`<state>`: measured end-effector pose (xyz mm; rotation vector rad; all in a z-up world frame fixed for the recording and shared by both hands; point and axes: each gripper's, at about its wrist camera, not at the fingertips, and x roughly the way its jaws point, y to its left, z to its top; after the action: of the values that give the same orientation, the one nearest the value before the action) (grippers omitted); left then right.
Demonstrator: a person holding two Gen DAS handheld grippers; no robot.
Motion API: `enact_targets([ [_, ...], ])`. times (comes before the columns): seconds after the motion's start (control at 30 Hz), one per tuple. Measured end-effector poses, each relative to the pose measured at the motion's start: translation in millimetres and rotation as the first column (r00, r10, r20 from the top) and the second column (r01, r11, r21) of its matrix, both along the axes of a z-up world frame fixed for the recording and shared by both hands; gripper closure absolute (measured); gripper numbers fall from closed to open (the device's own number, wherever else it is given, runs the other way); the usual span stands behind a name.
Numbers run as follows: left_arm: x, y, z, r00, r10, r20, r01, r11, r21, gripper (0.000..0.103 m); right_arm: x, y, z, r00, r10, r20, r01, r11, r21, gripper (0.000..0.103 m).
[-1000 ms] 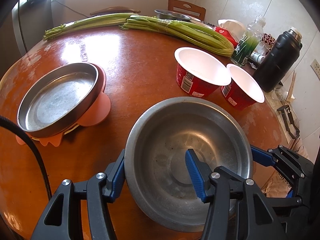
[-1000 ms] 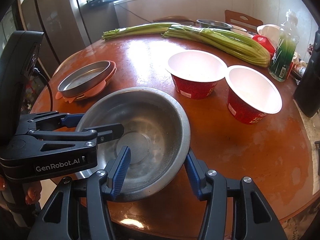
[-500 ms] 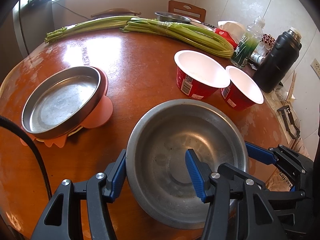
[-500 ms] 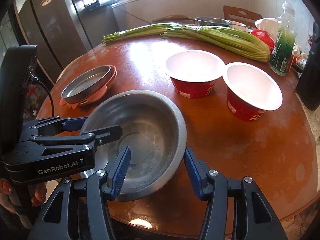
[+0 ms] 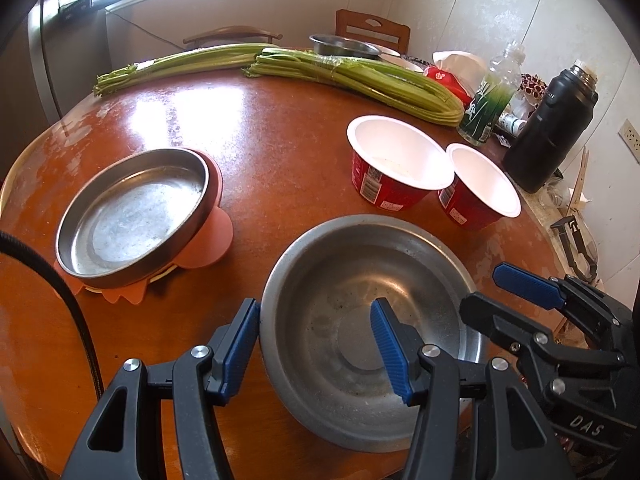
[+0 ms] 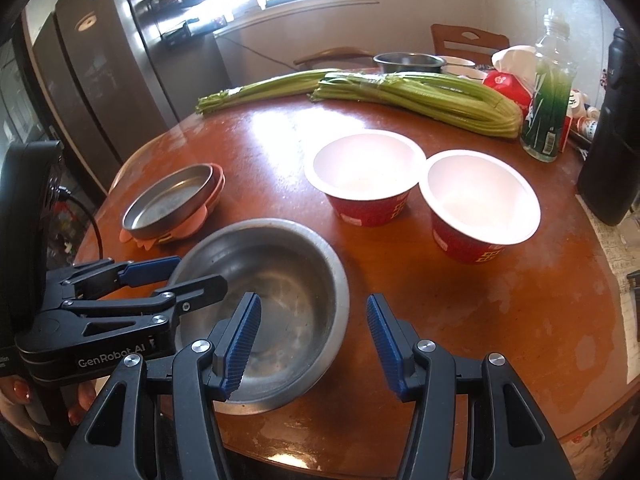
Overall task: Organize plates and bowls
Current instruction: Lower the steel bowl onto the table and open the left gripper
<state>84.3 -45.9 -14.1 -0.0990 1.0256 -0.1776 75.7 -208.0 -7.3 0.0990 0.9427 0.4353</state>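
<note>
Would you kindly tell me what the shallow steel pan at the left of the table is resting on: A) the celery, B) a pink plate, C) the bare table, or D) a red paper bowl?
B: the shallow steel pan sits on a pink plate, whose edge sticks out beneath it.

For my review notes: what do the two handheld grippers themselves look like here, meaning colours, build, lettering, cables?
Both are black plastic with silver rivets and ribbed blue pads lining the jaws. The left gripper carries white "GenRobot.AI" lettering on its side, and a black cable runs off its left. The right gripper shows pale "DAS" lettering on its body. The hand under the left gripper has orange-red painted nails; no sleeve is visible.
</note>
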Motion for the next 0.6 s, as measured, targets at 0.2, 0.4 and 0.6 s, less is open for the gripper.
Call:
enact_targets([
  [0.2, -4, 4, 11, 1.000, 0.000, 0.027, -0.001, 1.000, 0.004, 0.046, 3, -5, 6, 1.000, -0.019, 0.013, 0.019, 1.000, 0.018, 0.045],
  [0.4, 7, 9, 32, 0.997, 0.017, 0.075, -0.018, 1.000, 0.010, 0.046, 13, -16, 12, 0.998, -0.064, 0.010, 0.063, 0.996, 0.065, 0.045],
  [0.6, 23, 7, 43, 0.996, 0.015, 0.086, -0.015, 1.000, 0.002, 0.046, 28, -23, 14, 0.995, -0.095, -0.007, 0.095, 0.989, 0.109, 0.045],
])
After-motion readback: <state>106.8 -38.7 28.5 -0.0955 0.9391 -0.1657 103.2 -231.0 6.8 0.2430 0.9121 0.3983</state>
